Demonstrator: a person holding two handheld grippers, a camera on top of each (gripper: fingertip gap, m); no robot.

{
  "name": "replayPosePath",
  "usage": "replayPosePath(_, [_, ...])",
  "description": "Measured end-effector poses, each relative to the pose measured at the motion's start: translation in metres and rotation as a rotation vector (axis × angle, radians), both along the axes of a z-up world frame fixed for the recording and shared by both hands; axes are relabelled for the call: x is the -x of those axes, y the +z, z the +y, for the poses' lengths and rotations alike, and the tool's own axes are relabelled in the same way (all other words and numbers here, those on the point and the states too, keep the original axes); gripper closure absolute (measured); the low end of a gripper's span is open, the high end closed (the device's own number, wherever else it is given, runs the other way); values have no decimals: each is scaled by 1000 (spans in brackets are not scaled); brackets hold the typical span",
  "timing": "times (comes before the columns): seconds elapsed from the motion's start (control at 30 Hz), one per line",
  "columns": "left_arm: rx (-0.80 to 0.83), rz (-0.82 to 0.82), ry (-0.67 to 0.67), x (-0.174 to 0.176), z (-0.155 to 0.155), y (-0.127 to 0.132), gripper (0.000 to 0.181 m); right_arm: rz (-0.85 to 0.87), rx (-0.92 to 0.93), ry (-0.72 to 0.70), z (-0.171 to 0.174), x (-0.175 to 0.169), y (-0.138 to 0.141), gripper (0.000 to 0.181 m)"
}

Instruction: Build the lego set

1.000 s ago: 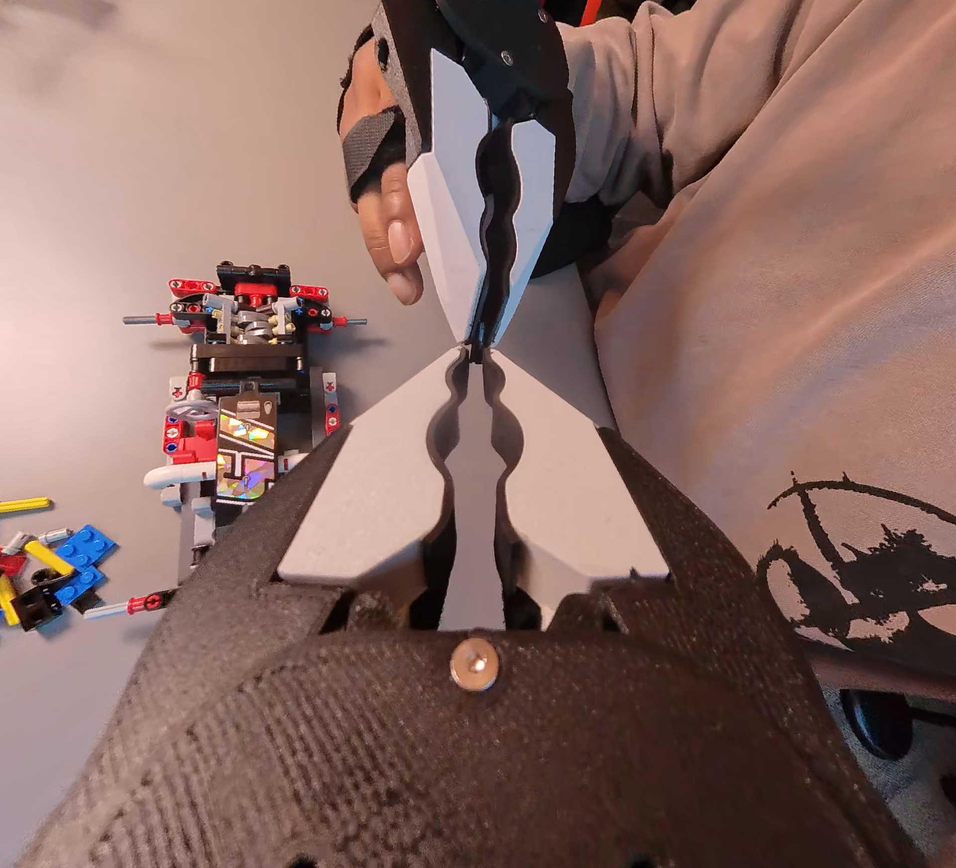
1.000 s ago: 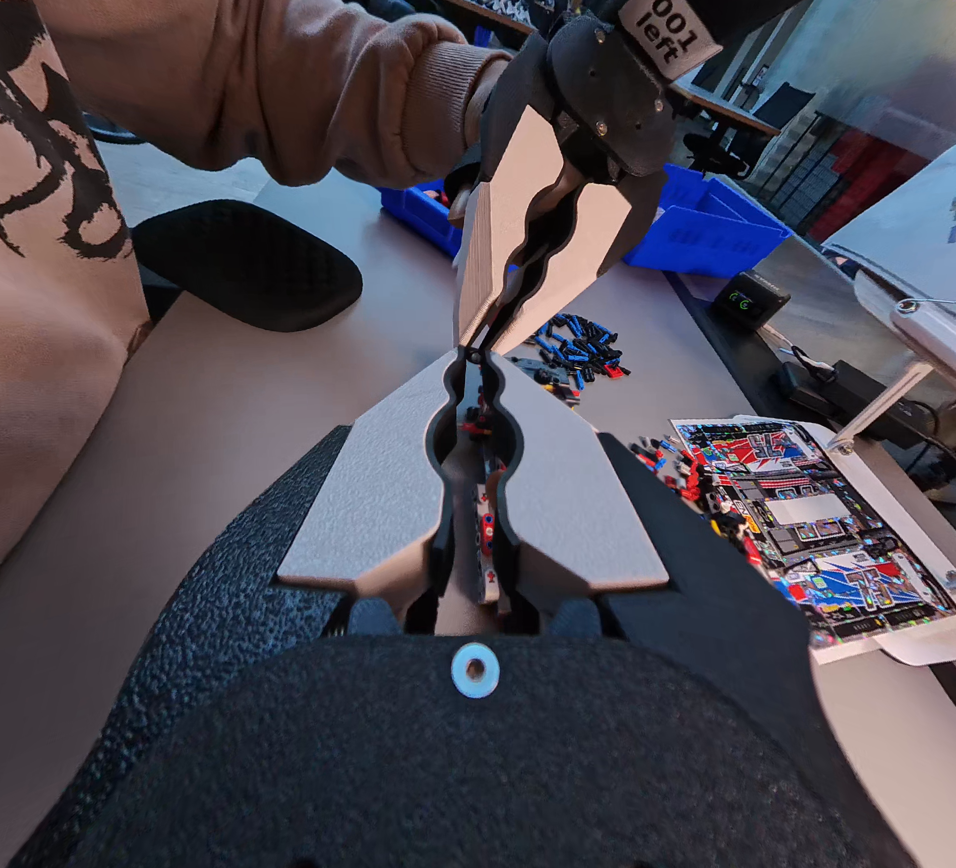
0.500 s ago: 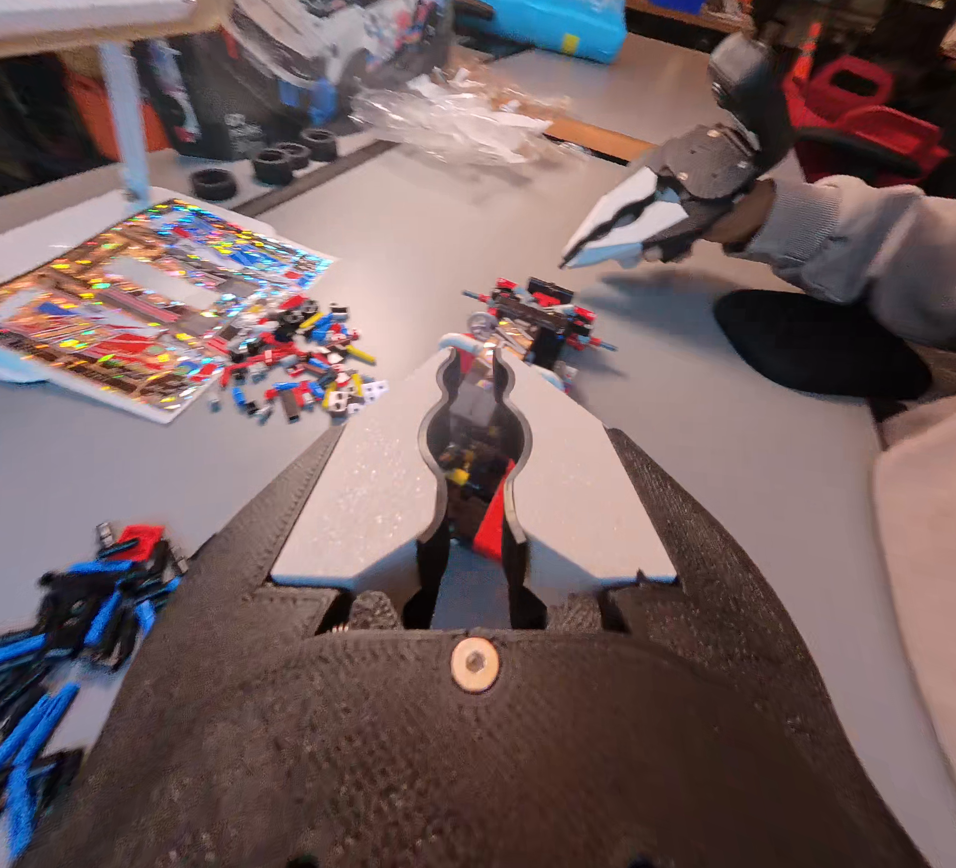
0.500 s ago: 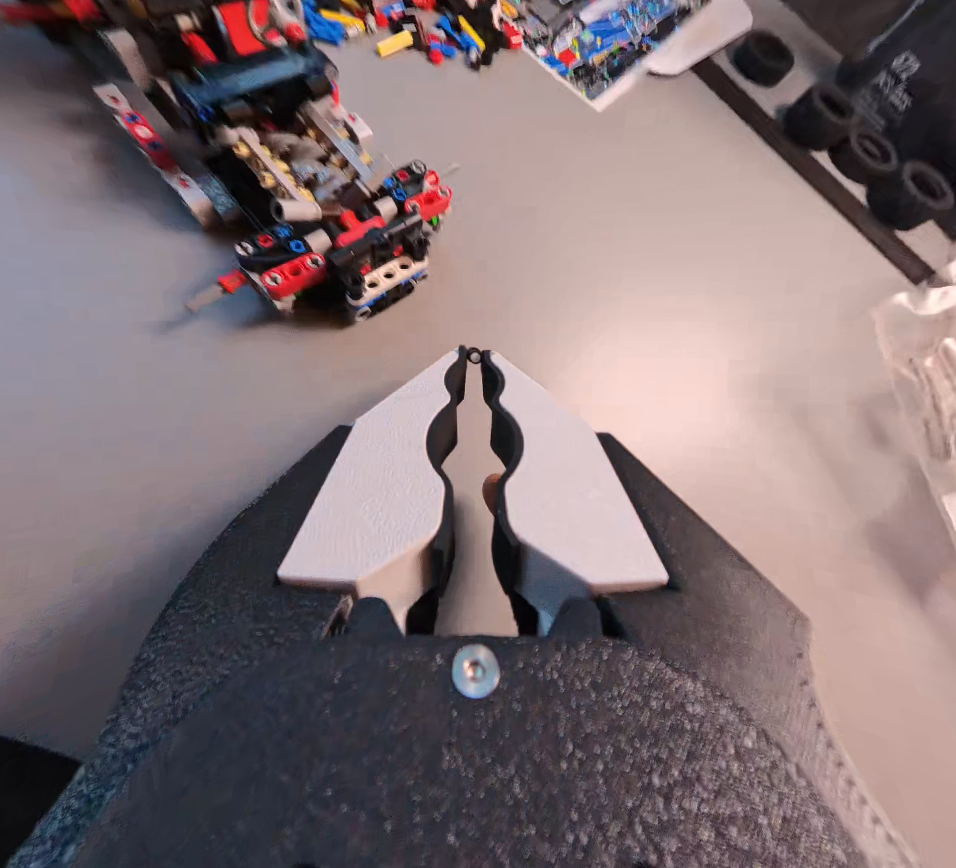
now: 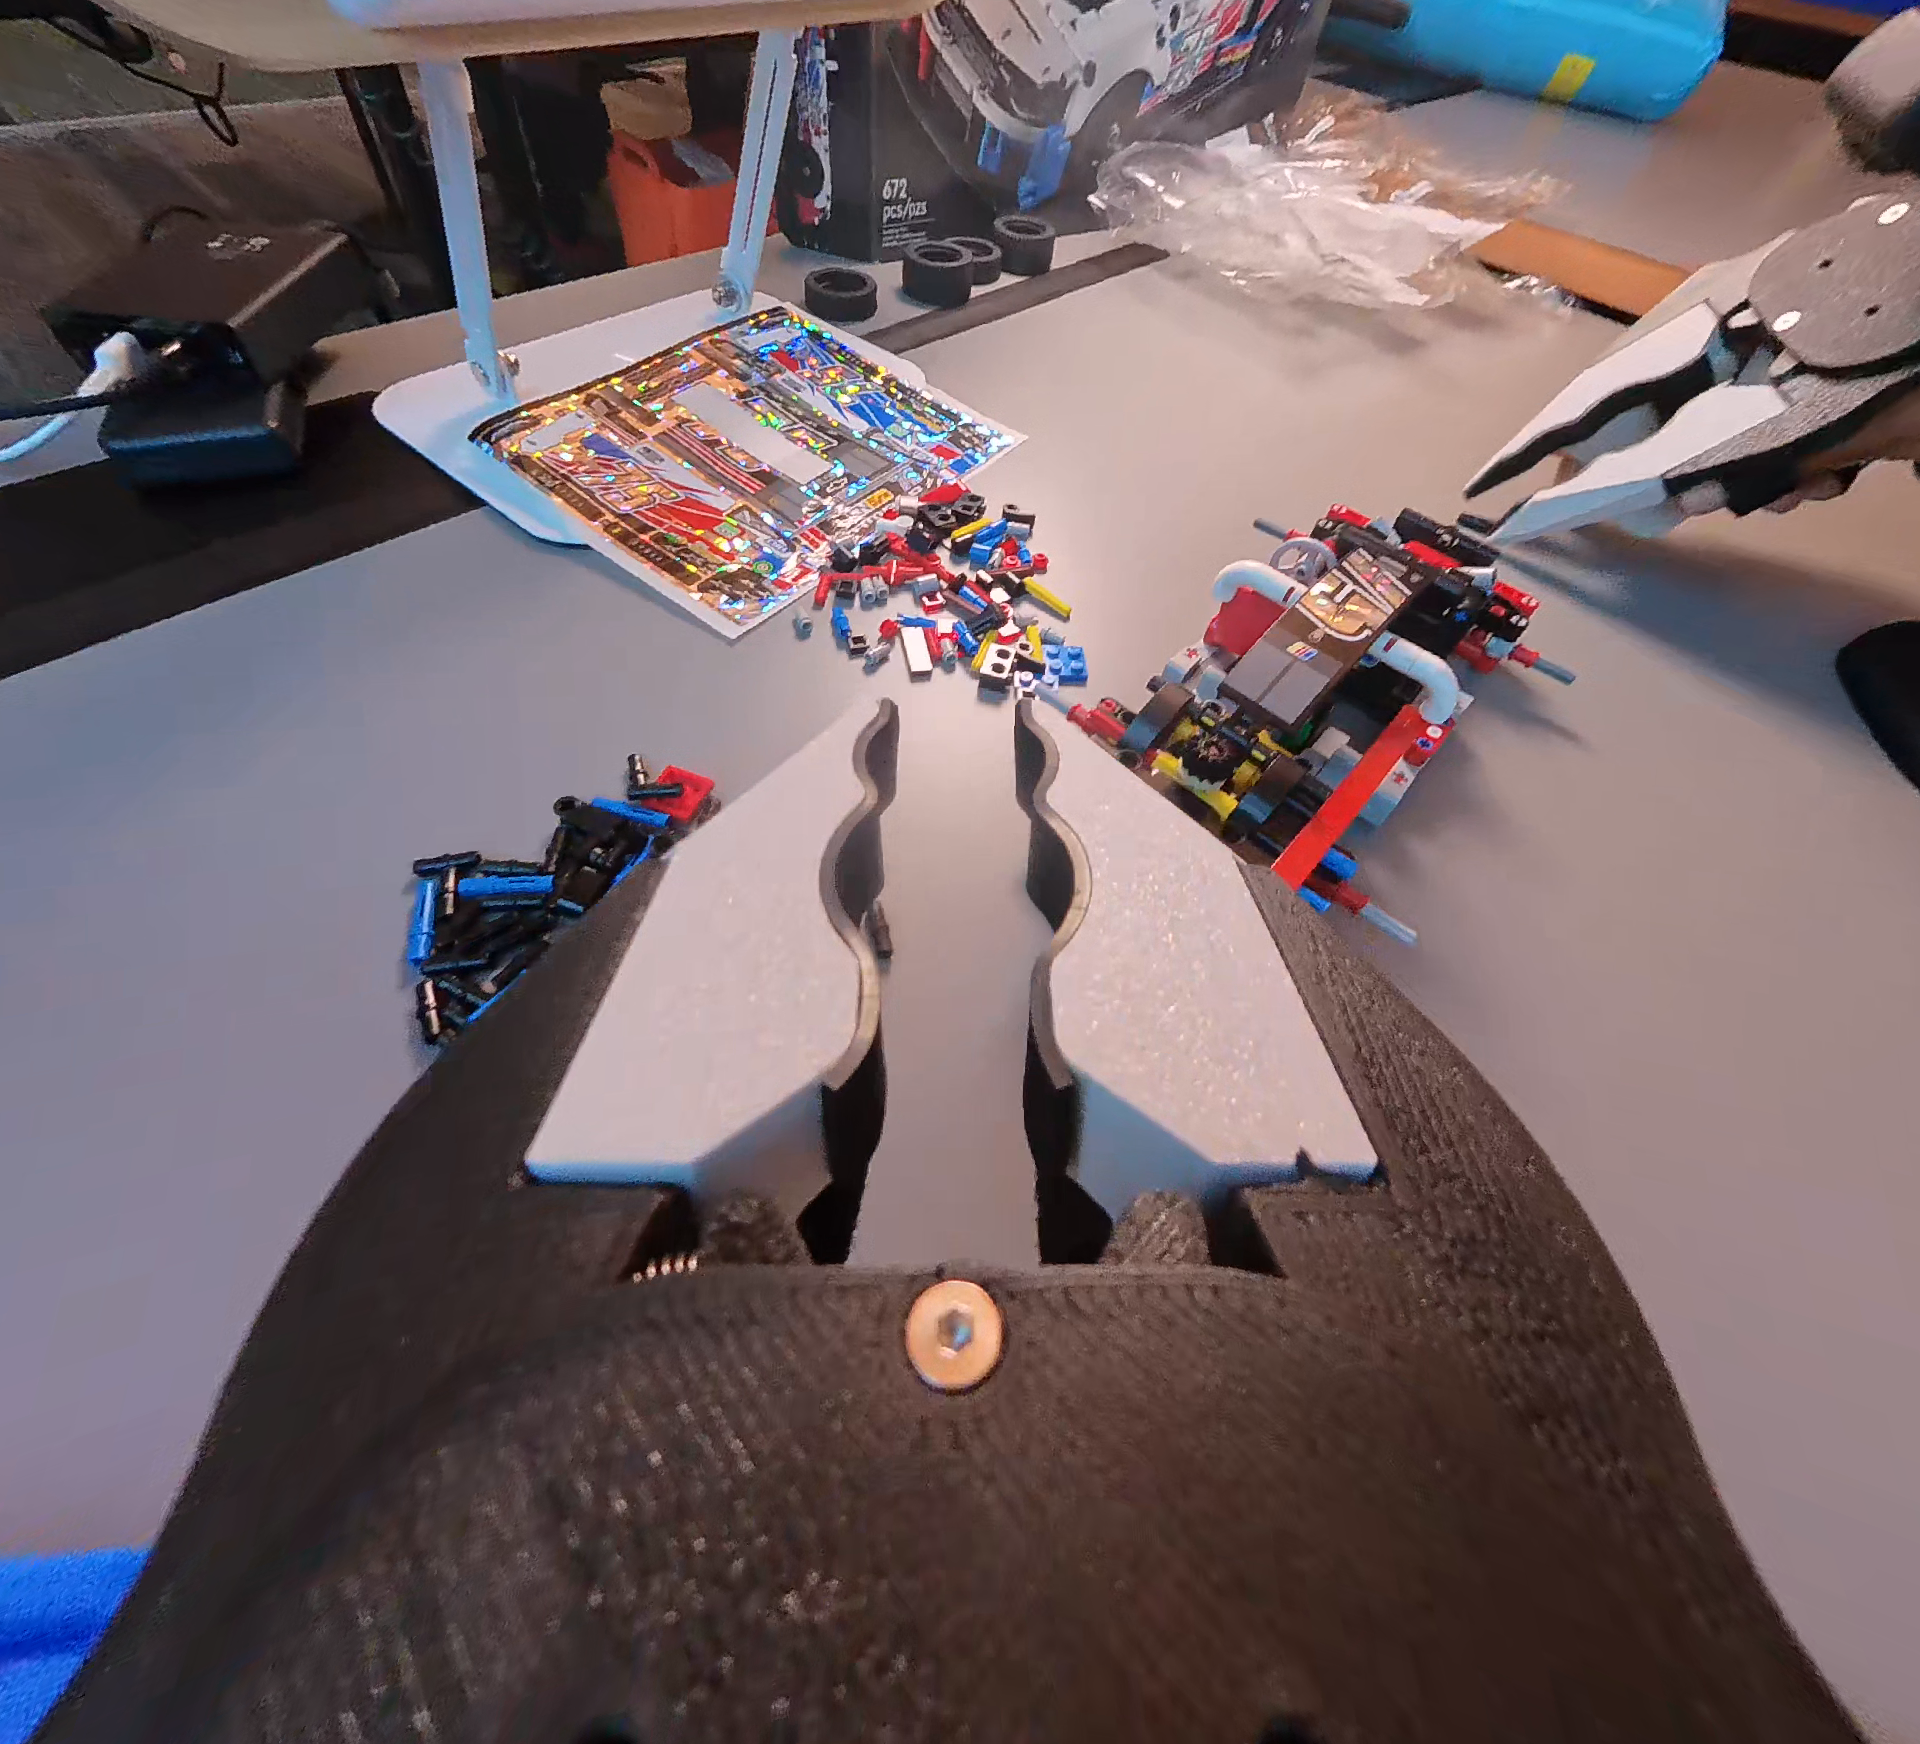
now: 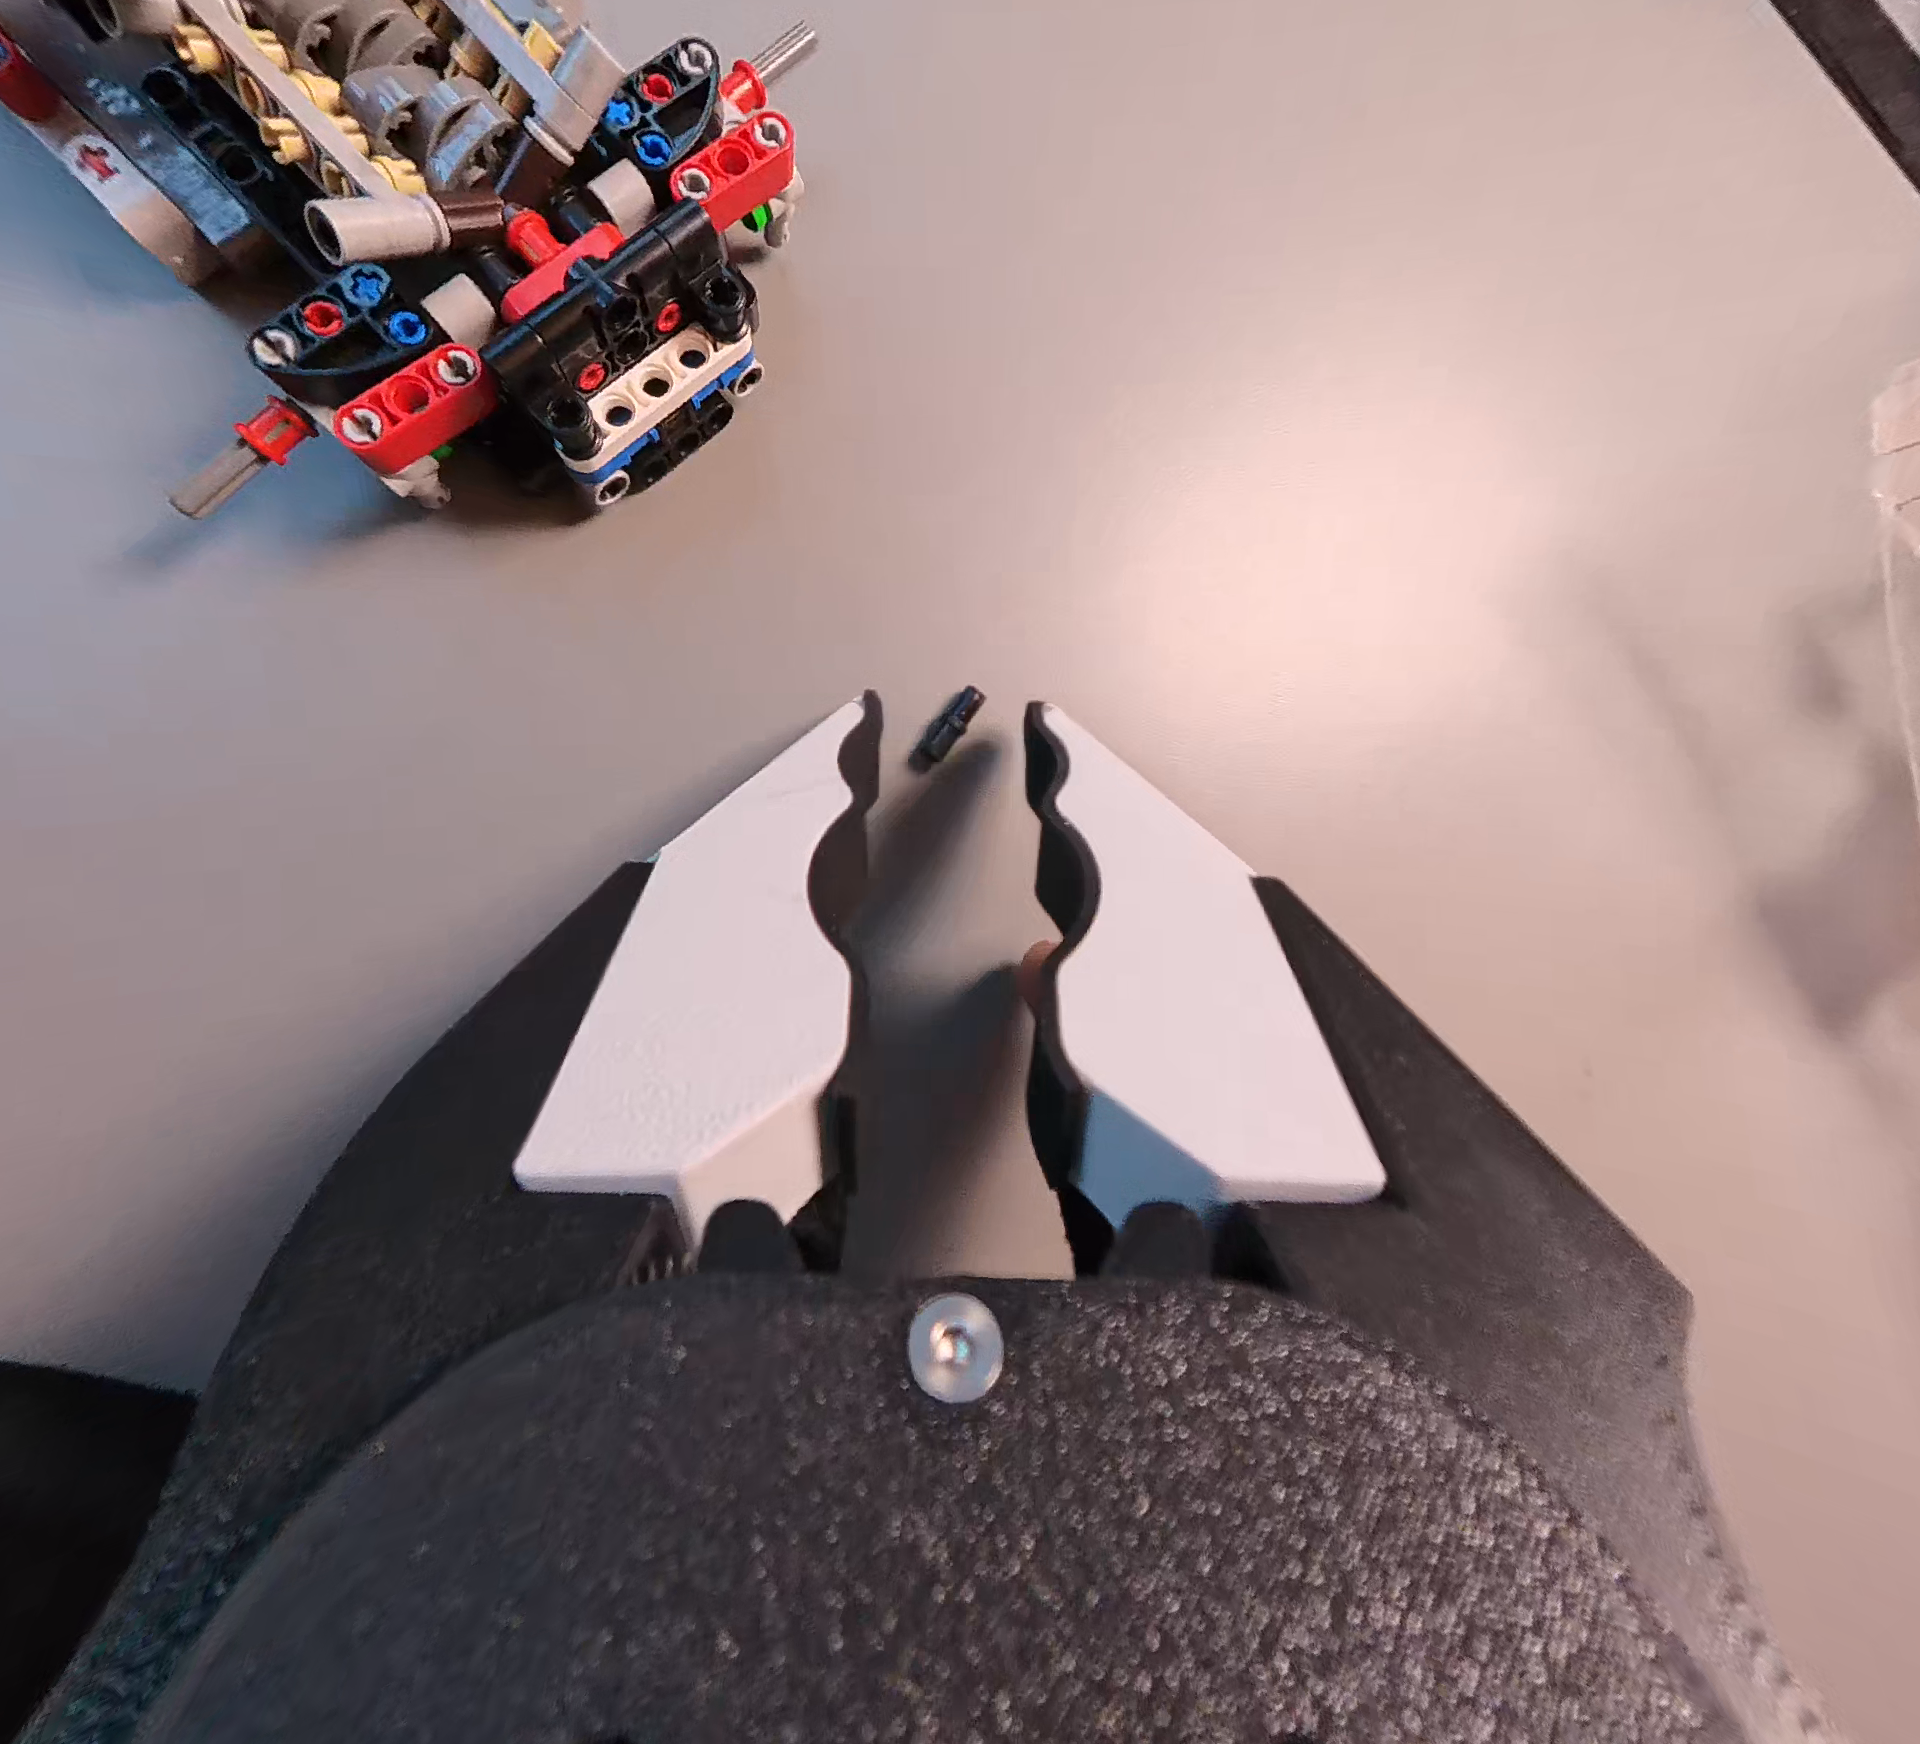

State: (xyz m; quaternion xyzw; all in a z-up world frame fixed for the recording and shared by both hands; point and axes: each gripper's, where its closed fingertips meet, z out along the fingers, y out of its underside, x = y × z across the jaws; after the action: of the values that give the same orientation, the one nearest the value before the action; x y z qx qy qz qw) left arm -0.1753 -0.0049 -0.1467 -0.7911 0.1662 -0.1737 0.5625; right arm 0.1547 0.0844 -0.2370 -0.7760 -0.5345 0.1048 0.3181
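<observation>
The part-built lego car (image 5: 1340, 645) stands on the grey table (image 5: 312, 759), right of centre. My left gripper (image 5: 951, 712) is open and empty above the table. It points between the car and a heap of blue and black pins (image 5: 540, 884). A single black pin (image 5: 881, 927) lies by its left finger. My right gripper (image 6: 951, 707) is open. A small black pin (image 6: 945, 728) sits between its fingertips, touching neither. The car's rear end (image 6: 468, 240) is to the upper left. The right gripper also shows in the left wrist view (image 5: 1488, 512), just behind the car.
A heap of small coloured pieces (image 5: 956, 593) lies beside a shiny sticker sheet (image 5: 727, 458) on a white book stand (image 5: 457, 188). Several black tyres (image 5: 935, 271), the set's box (image 5: 1091, 32) and crumpled plastic bags (image 5: 1278, 229) are at the back. A black armrest (image 5: 1881, 686) is at the right. Left tips to right tips: about 35 centimeters.
The two grippers were tip to tip and shut on a small part. They swung apart toward the table, and both have opened. The black pin is now free between the right fingertips.
</observation>
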Motion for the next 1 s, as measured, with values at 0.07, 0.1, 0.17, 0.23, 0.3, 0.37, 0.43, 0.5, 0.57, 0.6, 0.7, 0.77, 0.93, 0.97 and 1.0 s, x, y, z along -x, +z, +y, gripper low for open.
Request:
replayPosePath(0.07, [35,39,-1,4,-4,-6,160,98,-25,-6,1,7,12,145])
replayPosePath(0.1, [57,61,0,6,-6,-10,159,168,-57,4,1,13,22,139])
replayPosePath(0.17, [87,145,4,11,-8,-18,159,322,-145,47,-4,28,47,132])
replayPosePath(0.23, [131,281,-20,14,-7,-26,160,450,-197,100,-13,41,67,131])
replayPosePath(0.3, [200,410,-85,11,-2,-32,161,542,-227,134,-19,50,79,133])
replayPosePath(0.37, [280,481,-177,0,7,-41,161,618,-209,148,-23,58,84,137])
replayPosePath(0.43, [360,516,-239,-10,19,-55,162,664,-168,158,-29,63,83,139])
replayPosePath(0.5, [413,619,-250,-6,33,-72,162,662,-151,168,-34,64,80,141])
replayPosePath(0.57, [453,714,-251,4,43,-84,162,659,-144,179,-39,63,77,143])
replayPosePath(0.6, [470,717,-260,4,45,-88,162,655,-144,181,-40,62,76,144])
replayPosePath(0.7, [531,695,-310,2,43,-95,165,660,-143,177,-39,59,77,147])
replayPosePath(0.77, [555,693,-324,2,42,-96,166,678,-133,171,-37,58,79,148])
replayPosePath(0.93, [600,681,-340,2,41,-97,169,678,-121,168,-35,58,76,149])
replayPosePath(0.97, [614,672,-342,2,40,-97,170,673,-120,167,-35,58,75,149])
replayPosePath(1.0, [628,663,-347,2,39,-98,172,672,-119,166,-35,58,75,150])
